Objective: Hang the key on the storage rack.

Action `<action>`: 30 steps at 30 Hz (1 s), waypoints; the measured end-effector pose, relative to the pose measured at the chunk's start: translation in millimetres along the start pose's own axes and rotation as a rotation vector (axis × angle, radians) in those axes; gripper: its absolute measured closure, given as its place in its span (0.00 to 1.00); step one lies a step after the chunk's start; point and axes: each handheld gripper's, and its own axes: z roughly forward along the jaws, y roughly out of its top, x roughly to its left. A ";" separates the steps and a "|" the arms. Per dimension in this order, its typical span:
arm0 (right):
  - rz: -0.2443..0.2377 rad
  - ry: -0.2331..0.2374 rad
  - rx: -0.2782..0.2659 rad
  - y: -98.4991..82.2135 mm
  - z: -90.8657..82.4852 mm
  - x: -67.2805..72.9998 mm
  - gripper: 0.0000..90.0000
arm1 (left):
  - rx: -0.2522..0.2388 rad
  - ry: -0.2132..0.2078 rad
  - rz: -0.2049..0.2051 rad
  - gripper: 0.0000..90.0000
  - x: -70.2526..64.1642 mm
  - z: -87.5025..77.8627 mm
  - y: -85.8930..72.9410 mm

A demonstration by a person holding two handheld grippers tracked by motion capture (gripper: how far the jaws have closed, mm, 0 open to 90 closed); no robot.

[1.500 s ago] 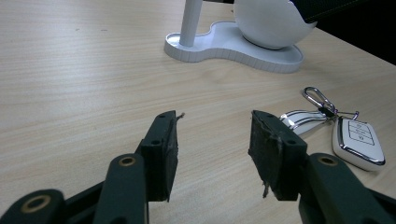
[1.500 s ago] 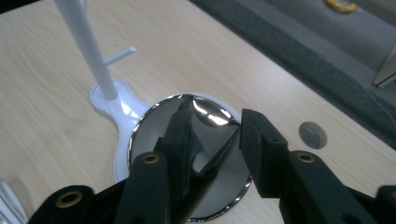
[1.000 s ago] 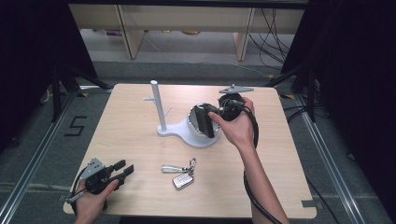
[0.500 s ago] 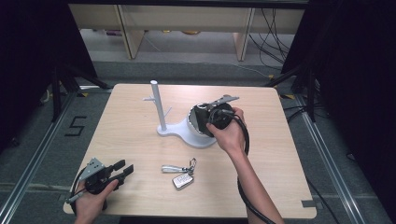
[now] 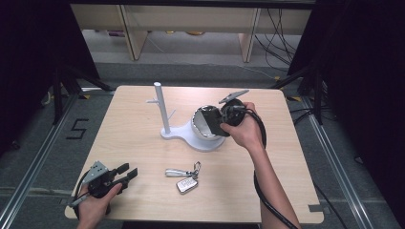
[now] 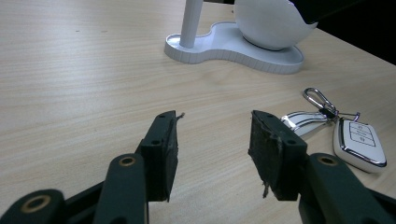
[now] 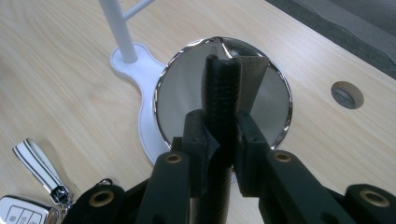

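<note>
Left gripper (image 5: 128, 172), front left corner of table (image 5: 286, 157): jaws spread, empty. Key fob (image 5: 186, 184) near front edge. Bowl (image 5: 202, 138) on white stand (image 5: 162, 109), table centre. Right gripper (image 7: 220, 140): jaws just closing, pinching black ribbed strap (image 7: 222, 88) upright over bowl. Strap likely light, rubbery, floppy; ribs aid grip; hold mid-length.

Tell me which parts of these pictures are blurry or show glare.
High view: even light, soft focus, dark room edges. Left gripper view: tongs close and sharp, white stand farther off slightly soft. Right gripper view: shiny bowl mirrors the black handle; key fob cut off at the corner.
</note>
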 end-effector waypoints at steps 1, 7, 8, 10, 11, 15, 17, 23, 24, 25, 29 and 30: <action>0.006 -0.003 0.010 0.8 -1.2 1.1 0.87 | 0.003 0.001 0.000 0.57 -0.1 0.2 0.0; -0.045 -0.006 0.025 3.5 -2.8 -0.4 0.87 | 0.002 -0.006 0.002 0.57 0.0 0.7 0.0; -0.054 -0.007 0.019 3.5 -4.2 -1.0 0.87 | 0.002 0.000 0.000 0.57 0.0 0.2 0.0; -0.053 0.005 0.017 3.5 -9.5 -0.2 0.88 | 0.005 0.001 0.001 0.57 1.0 0.2 0.2; -0.066 0.010 0.009 3.3 -11.4 -0.9 0.88 | 0.002 -0.006 0.000 0.57 1.5 0.9 0.1; -0.068 0.030 -0.003 4.8 -13.7 1.5 0.88 | 0.004 0.000 -0.002 0.57 -0.5 1.4 0.4; -0.092 0.015 0.019 5.4 -9.0 1.0 0.88 | 0.011 0.001 0.001 0.57 -0.8 1.3 0.5; -0.089 0.046 0.026 7.3 5.0 -2.8 0.87 | 0.004 -0.003 -0.004 0.57 0.9 1.2 0.1; -0.094 0.038 0.027 7.3 9.0 -5.5 0.87 | 0.000 -0.008 -0.004 0.57 1.0 1.5 0.0; -0.095 0.027 0.030 6.8 13.5 -8.6 0.87 | 0.000 -0.009 -0.003 0.57 0.9 1.1 0.0; -0.049 0.001 0.031 4.0 23.5 -13.9 0.85 | 0.003 -0.001 -0.002 0.56 1.4 -0.3 0.1; -0.048 -0.006 0.026 3.5 24.6 -13.4 0.84 | -0.001 -0.002 -0.005 0.57 2.0 0.3 -0.1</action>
